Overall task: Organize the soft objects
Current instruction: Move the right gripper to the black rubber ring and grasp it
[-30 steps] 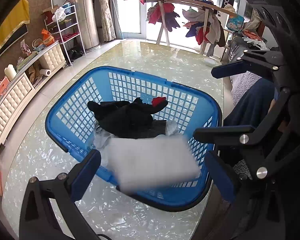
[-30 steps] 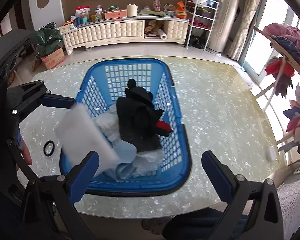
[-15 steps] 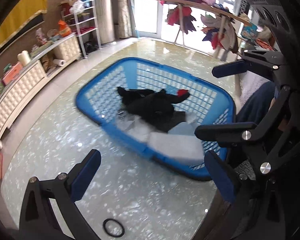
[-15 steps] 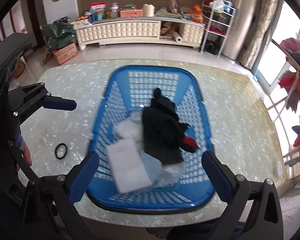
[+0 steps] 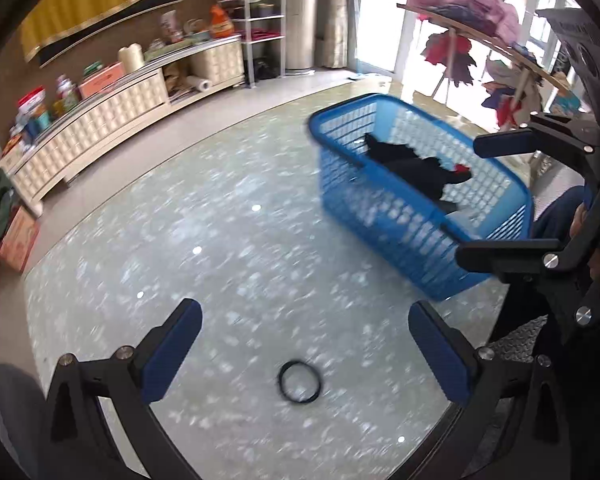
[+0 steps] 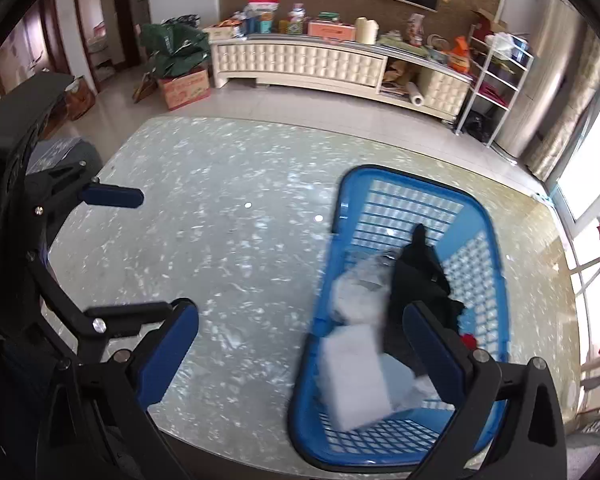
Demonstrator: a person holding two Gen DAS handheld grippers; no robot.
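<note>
A blue plastic basket (image 5: 384, 216) (image 6: 328, 364) stands on the glass table. It holds a black soft toy (image 5: 416, 166) (image 6: 418, 276) with a red tip, a white rectangular pad (image 6: 354, 380) and pale cloths (image 6: 360, 292). A black hair tie (image 5: 299, 381) lies on the table just ahead of my left gripper (image 5: 304, 352), between its fingers. The left gripper is open and empty. My right gripper (image 6: 300, 354) is open and empty, near the basket's left wall. Each gripper also shows in the other's view: the right one (image 5: 512, 196), the left one (image 6: 120, 252).
The glass table (image 5: 204, 248) ends close in front of me. A long cream cabinet (image 6: 300, 64) with boxes and bottles stands beyond it. A clothes rack (image 5: 480, 36) with garments is at the right by the windows. A metal shelf (image 6: 496, 80) stands in the corner.
The white pad dropped out of the air into the basket. Both grippers swung left, so the basket shifted right in both views. The hair tie came into the left wrist view.
</note>
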